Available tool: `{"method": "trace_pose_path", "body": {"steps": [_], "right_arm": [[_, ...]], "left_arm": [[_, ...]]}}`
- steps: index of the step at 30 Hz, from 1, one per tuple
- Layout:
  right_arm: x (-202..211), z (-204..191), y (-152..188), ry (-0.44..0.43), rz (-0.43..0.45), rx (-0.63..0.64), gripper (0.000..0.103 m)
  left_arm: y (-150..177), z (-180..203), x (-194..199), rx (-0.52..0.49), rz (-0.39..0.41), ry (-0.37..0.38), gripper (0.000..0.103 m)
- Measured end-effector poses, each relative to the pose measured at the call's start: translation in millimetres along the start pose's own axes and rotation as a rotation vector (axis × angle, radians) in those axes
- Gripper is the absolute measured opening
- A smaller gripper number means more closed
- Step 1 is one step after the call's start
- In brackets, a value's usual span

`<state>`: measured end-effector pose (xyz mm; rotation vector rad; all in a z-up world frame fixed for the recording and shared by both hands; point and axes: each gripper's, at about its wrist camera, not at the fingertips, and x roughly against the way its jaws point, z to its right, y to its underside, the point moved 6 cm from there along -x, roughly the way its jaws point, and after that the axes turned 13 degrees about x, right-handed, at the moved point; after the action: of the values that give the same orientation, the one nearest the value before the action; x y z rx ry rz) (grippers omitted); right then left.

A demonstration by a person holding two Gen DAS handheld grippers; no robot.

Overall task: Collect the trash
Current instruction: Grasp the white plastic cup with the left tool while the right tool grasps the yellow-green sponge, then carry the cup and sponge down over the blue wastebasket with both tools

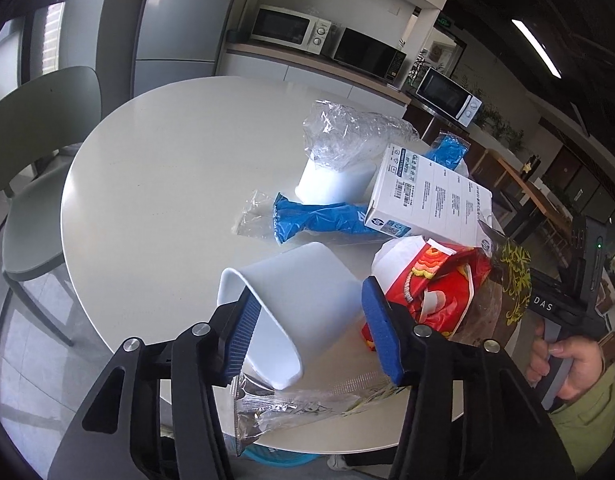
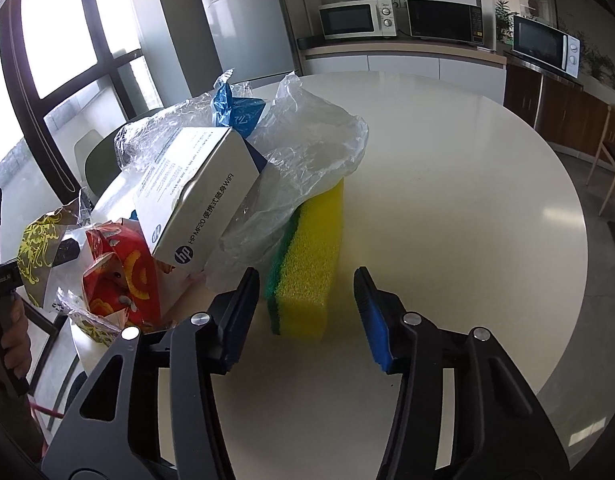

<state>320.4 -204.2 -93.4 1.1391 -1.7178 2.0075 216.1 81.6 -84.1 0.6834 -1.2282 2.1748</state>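
Your left gripper (image 1: 307, 332) straddles the tipped white cup (image 1: 283, 304) near the table (image 1: 155, 168) edge; pad contact is unclear. Your right gripper (image 2: 307, 312) brackets the yellow sponge (image 2: 307, 264), right pad clear, sponge partly under a plastic bag (image 2: 303, 140). Open tabletop lies right.

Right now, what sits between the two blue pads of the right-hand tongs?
In the right wrist view, a yellow sponge with a green scouring layer stands on edge on the round white table between them; the pads are not pressing it.
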Motion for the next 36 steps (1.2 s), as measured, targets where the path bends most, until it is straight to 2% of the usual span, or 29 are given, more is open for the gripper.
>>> {"method": "trace_pose_path", "body": {"steps": [1,2,3,5,8,21,31,36], "right_arm": [[-0.8,-0.1,0.3,0.002,-0.003,0.0,0.035],[0.1,-0.1,1.5,0.007,-0.003,0.0,0.027],[1.1,-0.1,2.1,0.01,-0.002,0.001,0.026],[4.2,1.2,2.8,0.027,0.005,0.003,0.025],[11.5,5.4,2.0,0.054,0.023,0.002,0.023],[41.4,26.0,19.5,0.147,0.021,-0.016,0.023],[81.2,26.2,36.2,0.199,0.042,-0.015,0.023],[110.9,19.8,47.6,0.197,0.071,-0.024,0.023]], "left_arm": [[-0.4,2.4,-1.0,-0.001,-0.004,0.003,0.043],[-0.6,5.2,-2.5,-0.004,-0.008,0.01,0.037],[-0.8,6.9,-2.9,-0.007,-0.011,0.015,0.033],[-1.8,10.2,-5.9,-0.016,-0.012,0.005,0.012],[-3.9,10.6,-7.1,-0.023,-0.003,-0.014,0.006],[-20.7,21.3,25.1,-0.054,0.101,-0.07,0.005],[-9.8,34.5,58.9,-0.082,0.157,-0.072,0.005],[0.2,39.1,77.0,-0.085,0.173,-0.073,0.005]]}}
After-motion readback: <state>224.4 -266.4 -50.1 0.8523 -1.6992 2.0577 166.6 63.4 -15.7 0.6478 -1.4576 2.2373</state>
